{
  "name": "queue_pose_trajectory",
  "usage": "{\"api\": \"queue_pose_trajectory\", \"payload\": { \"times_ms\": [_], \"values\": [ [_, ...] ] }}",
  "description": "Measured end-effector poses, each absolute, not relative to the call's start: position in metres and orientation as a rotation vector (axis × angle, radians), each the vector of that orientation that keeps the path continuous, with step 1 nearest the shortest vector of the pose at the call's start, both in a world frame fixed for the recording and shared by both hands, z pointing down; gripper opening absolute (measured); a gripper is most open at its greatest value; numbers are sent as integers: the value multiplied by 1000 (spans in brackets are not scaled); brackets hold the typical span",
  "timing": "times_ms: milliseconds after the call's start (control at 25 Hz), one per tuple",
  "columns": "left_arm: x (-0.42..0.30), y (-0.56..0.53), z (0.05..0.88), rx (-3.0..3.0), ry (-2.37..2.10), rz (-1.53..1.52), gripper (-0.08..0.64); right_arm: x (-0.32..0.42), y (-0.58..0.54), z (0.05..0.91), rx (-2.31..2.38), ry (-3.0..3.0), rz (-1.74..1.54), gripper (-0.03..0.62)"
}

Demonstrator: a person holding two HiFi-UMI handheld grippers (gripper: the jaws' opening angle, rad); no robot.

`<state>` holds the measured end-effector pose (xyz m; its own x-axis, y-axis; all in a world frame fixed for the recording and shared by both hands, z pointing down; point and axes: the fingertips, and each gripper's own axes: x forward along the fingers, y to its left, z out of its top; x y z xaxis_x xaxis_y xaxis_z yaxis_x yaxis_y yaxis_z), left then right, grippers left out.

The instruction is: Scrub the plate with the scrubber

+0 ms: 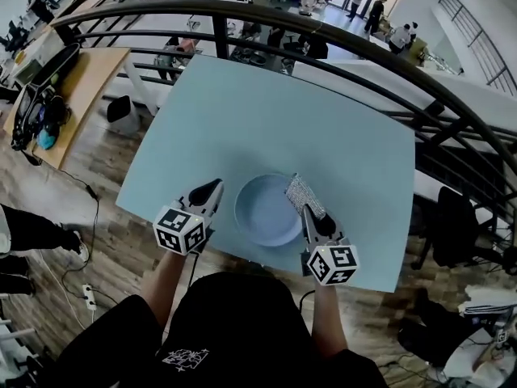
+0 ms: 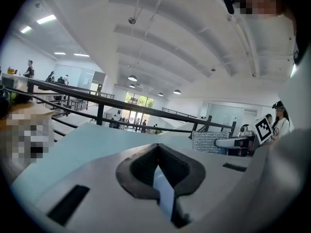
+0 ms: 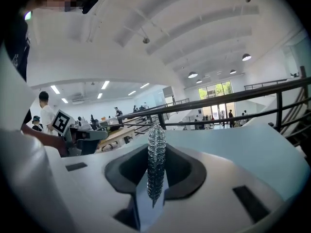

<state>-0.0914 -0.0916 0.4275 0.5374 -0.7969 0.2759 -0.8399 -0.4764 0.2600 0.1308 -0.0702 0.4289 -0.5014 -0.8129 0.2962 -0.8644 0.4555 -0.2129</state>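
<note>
Mezzanine setting: curved black metal railing (image 1: 242, 10) beyond the far side, wood floor to the left.

Table (image 1: 242, 111): pale blue, matte, flat top.

Plate (image 1: 262, 212): pale blue, round, smooth, shallow with a raised rim. It sits close to the table's near edge, between the two tools.

Left gripper (image 1: 216, 184): white body, dark ribbed pads, marker cube at the rear. Jaws fully closed, pad against pad, nothing between them. It is just left of the plate and apart from its rim.

Right gripper (image 1: 308, 209): same build. Jaws clamped on the scrubber, which stands edge-on between the pads.

Scrubber (image 1: 300, 192): silvery metallic mesh, a flat rectangular pad with a glittering surface. It is held over the plate's right rim; contact with the plate is not discernible.

Forearms: bare, reaching forward from the near edge, both tools pointing away and slightly downward.
</note>
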Motion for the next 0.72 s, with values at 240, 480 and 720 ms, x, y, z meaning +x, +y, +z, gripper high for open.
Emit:
{"api": "queue_pose_trajectory", "payload": {
  "times_ms": [240, 480, 720],
  "values": [
    [-69, -98, 492, 2289, -1352, 318, 8, 138, -88, 495, 1282, -2513, 595, 84],
    [-56, -116, 562, 2137, -1221, 450, 11, 135, -126, 545, 1130, -2439, 582, 84],
    [-51, -112, 607, 2038, -1142, 515, 95, 128, -134, 577, 1134, -2404, 791, 83]
  ]
}}
